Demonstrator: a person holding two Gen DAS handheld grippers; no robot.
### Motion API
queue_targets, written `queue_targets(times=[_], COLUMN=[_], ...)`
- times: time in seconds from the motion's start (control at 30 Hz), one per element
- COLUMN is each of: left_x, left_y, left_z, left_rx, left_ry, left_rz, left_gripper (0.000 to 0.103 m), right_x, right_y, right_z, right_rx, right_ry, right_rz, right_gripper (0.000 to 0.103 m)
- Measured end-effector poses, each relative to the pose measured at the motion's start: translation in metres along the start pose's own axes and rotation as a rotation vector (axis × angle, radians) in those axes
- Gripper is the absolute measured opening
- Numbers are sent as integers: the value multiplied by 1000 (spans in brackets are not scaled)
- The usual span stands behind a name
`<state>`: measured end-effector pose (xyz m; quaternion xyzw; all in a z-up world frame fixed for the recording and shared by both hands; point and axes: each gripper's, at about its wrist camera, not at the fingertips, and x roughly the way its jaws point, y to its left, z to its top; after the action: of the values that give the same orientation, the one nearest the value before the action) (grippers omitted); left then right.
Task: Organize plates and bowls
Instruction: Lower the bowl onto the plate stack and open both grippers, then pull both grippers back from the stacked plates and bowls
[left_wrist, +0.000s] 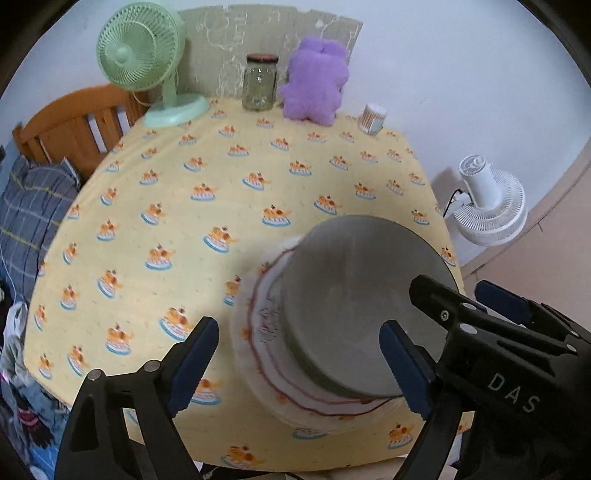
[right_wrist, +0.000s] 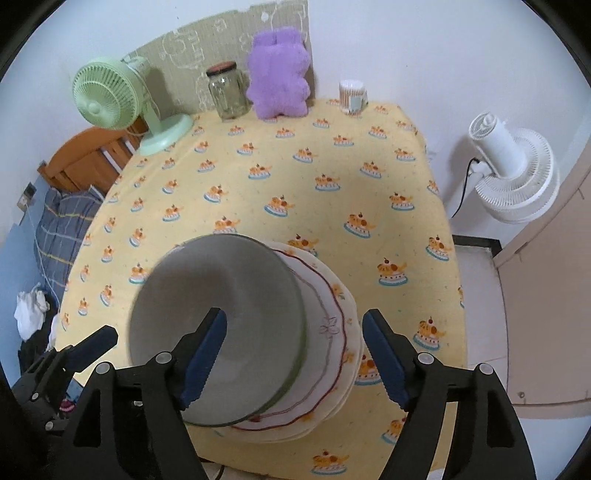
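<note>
A grey-green bowl sits on top of a stack of white plates with red trim, near the front edge of the table with the yellow cloth. My left gripper hovers open over the stack's left rim, one finger above the bowl's inside and the other outside the plates. My right gripper stands open over the right rim in the same way. Nothing is pinched by either. Each gripper also shows in the other's view: the right gripper and the left gripper.
Along the table's back edge stand a green desk fan, a glass jar, a purple plush toy and a tub of cotton swabs. A white floor fan stands to the right, a wooden bed to the left.
</note>
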<state>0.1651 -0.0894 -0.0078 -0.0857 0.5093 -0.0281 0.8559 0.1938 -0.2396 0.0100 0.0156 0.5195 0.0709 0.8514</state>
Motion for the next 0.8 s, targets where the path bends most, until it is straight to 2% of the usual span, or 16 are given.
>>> queue_targets(times=[0.37, 0.53, 0.67, 0.8], left_x=[-41, -47, -46, -47], left_y=[66, 96, 118, 131], left_z=[-4, -16, -29, -46], left_rx=[168, 244, 226, 220], left_ry=[-147, -238, -259, -320], left_rz=[11, 55, 44, 57], left_gripper=[91, 91, 91, 92], right_x=[-35, -34, -32, -27], right_y=[67, 89, 104, 114], right_z=[-30, -51, -70, -91], right_rx=[132, 156, 148, 133], right_ry=[-156, -206, -244, -276], right_rz=[-85, -122, -136, -135], right_gripper=[80, 80, 80, 80])
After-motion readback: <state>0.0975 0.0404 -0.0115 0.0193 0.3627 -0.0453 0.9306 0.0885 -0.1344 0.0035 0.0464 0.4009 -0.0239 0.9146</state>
